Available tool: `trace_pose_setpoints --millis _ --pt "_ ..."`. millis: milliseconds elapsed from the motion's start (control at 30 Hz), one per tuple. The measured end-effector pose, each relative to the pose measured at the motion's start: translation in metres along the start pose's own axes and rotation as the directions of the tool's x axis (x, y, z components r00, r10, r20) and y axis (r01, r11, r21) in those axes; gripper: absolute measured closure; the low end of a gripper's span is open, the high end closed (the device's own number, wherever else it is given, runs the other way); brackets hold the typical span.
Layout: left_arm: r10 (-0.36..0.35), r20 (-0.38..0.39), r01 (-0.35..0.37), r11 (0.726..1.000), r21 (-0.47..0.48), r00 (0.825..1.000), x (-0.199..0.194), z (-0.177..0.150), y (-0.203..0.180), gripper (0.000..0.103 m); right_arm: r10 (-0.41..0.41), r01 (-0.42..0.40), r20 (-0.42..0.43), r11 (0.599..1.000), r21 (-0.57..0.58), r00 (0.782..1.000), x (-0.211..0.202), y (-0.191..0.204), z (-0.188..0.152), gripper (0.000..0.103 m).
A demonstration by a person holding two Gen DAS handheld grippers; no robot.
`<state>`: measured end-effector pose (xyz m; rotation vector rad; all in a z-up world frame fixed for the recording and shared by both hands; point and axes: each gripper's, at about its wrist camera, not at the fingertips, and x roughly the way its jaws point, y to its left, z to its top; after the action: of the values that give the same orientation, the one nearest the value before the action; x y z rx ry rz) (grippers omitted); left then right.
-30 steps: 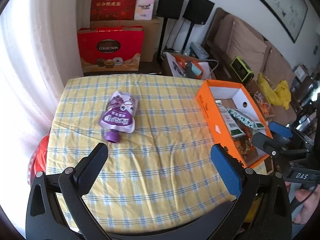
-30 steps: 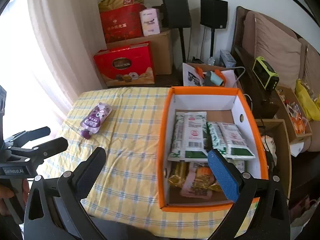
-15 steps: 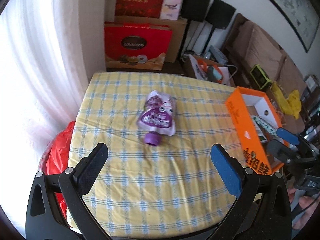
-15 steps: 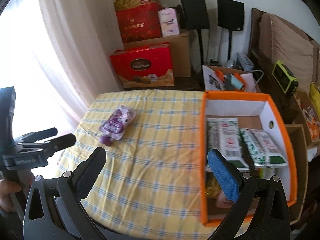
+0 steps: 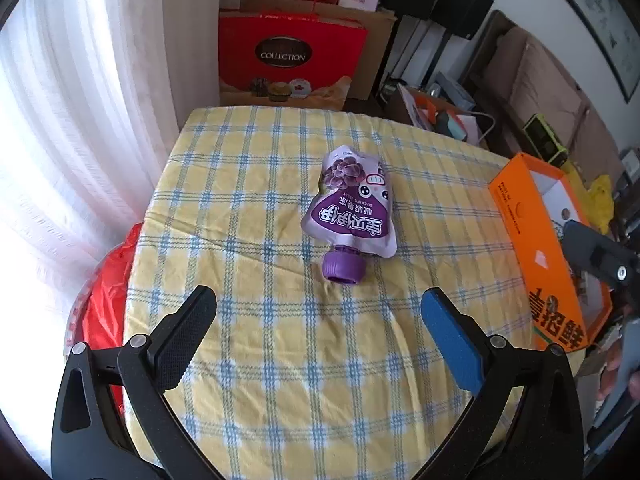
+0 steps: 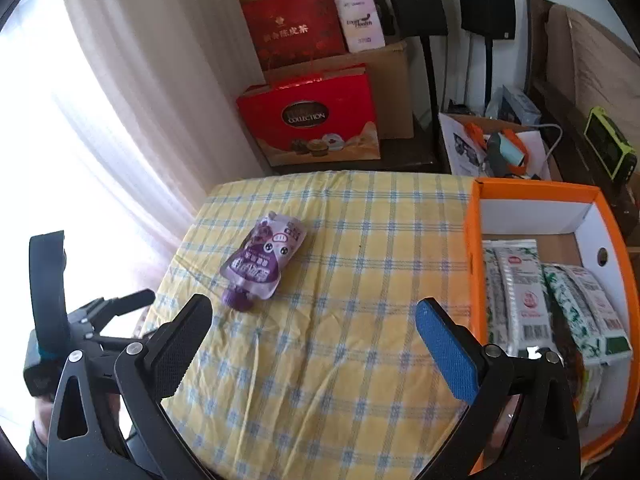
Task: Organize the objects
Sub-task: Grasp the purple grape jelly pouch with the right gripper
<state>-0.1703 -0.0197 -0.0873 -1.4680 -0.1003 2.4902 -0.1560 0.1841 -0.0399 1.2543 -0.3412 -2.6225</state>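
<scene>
While a purple pouch (image 5: 349,204) lies flat on the yellow checked tablecloth (image 5: 280,360), its purple cap (image 5: 343,267) is turned toward the left gripper (image 5: 318,322), whose jaws are spread wide with nothing between them. The pouch is seen ahead of that gripper, clear of both fingers and roughly in line with the gap between them. From the right wrist view, the same pouch (image 6: 264,260) is found toward the left side of the cloth (image 6: 340,340), well apart from the orange box (image 6: 474,240) at the right edge of the table. Several white and green packets (image 6: 520,296) are held inside that box, lying side by side. The right gripper (image 6: 314,336) is held above the middle of the cloth, its jaws likewise wide apart and empty, with the blue pad (image 6: 446,346) just beside the box's near wall. The left gripper (image 6: 116,312) is also caught at the left of this view, beside the table edge. A red gift box (image 5: 290,62) and brown cardboard boxes (image 6: 394,80) are stacked on the floor beyond the table, next to a white curtain (image 5: 80,120).
</scene>
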Motion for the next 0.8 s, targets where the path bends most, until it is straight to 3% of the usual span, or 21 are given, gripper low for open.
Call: trace_pose_setpoints --millis 333,567,800 --pt "-0.038 -0.011 0.038 0.999 -0.015 0.999 0.025 0.007 0.003 0.005 0.02 -0.019 -0.068 1.0 0.023 0.998 0.053 0.001 0.026 0.001" --pt "-0.081 -0.012 0.08 0.996 -0.035 0.997 0.04 0.022 0.009 0.005 0.118 -0.107 -0.122 0.99 0.095 0.986 0.094 -0.001 0.036 0.004" --pt "-0.098 -0.016 0.097 0.995 -0.006 0.995 0.051 0.023 0.0 0.008 0.226 -0.193 -0.161 0.961 0.197 0.961 0.135 -0.008 0.042 0.019"
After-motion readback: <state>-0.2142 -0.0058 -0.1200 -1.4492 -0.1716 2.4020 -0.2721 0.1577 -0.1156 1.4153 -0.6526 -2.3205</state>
